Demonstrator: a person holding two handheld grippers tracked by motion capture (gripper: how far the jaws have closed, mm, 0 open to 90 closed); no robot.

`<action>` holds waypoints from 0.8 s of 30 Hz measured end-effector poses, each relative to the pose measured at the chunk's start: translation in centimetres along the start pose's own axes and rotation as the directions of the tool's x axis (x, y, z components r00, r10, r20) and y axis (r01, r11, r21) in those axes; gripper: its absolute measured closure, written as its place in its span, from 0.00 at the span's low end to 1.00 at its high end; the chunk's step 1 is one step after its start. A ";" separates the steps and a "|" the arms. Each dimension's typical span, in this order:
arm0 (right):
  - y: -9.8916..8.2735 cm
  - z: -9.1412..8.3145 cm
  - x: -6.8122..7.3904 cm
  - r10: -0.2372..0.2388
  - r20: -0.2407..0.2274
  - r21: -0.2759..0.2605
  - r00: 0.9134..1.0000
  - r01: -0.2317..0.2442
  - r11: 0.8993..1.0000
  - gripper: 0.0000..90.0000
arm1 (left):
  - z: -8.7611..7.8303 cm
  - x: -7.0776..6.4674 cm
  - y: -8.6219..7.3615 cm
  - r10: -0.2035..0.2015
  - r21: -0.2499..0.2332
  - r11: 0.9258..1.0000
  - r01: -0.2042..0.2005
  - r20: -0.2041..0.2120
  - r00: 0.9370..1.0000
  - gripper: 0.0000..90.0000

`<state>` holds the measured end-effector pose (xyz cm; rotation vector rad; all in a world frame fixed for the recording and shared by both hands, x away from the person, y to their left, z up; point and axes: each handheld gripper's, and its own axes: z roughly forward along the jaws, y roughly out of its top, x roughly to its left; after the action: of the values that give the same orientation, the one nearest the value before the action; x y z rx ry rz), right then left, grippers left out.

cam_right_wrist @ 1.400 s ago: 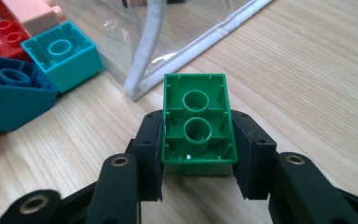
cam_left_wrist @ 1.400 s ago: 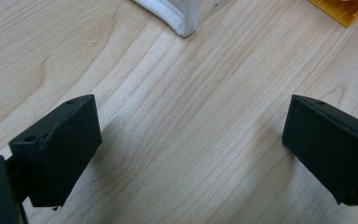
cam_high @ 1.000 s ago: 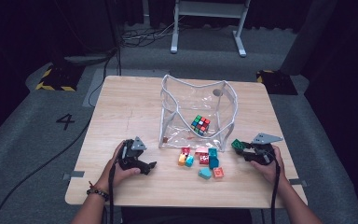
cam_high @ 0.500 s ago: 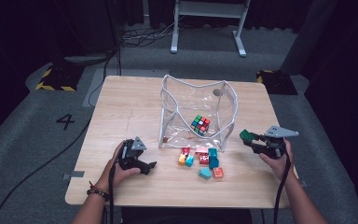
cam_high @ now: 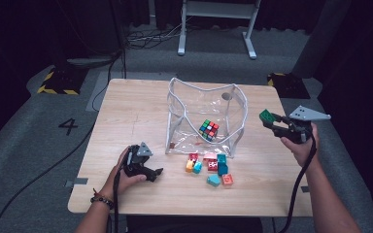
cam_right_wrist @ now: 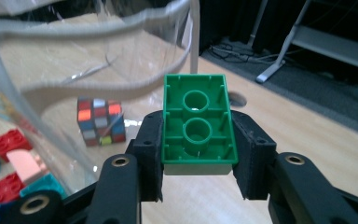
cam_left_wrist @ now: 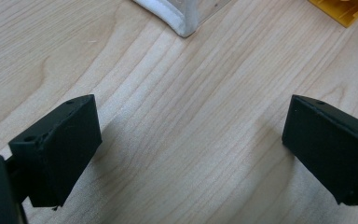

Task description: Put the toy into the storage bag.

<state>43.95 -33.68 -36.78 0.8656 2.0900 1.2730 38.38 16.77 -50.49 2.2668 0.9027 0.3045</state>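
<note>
**A:** While the right gripper [cam_high: 273, 122] hangs in the air off the bag's right side, its jaws are pinched tight on a green brick [cam_right_wrist: 198, 125], underside facing the camera, two round tubes showing. So the brick sits right between the pads, clear of the table [cam_high: 126, 111].

**B:** What's ahead of those fingers?

**A:** The clear bag [cam_high: 205, 118]. Its white-piped rim [cam_right_wrist: 121, 25] arcs across just beyond and above the brick in the right gripper view, so that edge stands between the fingertips and the inside. Through the plastic, past the left pad, there's a cube [cam_right_wrist: 99, 120] with coloured squares lying on the bag's floor. Lower left of the pads is a heap of loose bricks [cam_high: 210, 167], red, pink, teal and orange, on the wood in front of the bag.

**B:** And the other hand?

**A:** The left gripper [cam_left_wrist: 191, 144] is down low at the near left, jaws spread wide with only bare wood grain between them. Beyond its fingertips is a bag corner [cam_left_wrist: 177, 21], and off past the right pad, a bit of yellow brick [cam_left_wrist: 342, 8]. Nothing's touching either pad.
</note>
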 end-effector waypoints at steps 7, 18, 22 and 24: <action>3.6 -0.6 -0.9 0.005 -0.019 -0.066 1.000 -0.006 0.998 0.66 | 0.1 0.1 0.0 0.010 -0.007 1.000 -0.010 0.001 1.000 0.05; 8.3 0.1 -0.4 -0.053 -0.050 -0.100 0.997 0.047 0.994 0.66 | 0.0 0.0 0.0 0.006 -0.001 1.000 -0.006 0.002 1.000 0.05; 9.4 0.6 -0.2 -0.061 -0.092 -0.112 0.994 0.050 0.992 0.66 | 0.0 0.0 0.0 0.007 0.000 1.000 -0.007 -0.002 1.000 0.05; 9.9 0.7 -0.2 -0.070 -0.109 -0.115 0.992 0.057 0.992 0.66 | 0.0 0.1 0.0 0.017 -0.005 1.000 -0.017 -0.002 1.000 0.05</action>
<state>47.03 -29.98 -28.09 0.6871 2.0927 1.4192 38.49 16.82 -50.47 2.2712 0.8831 0.3155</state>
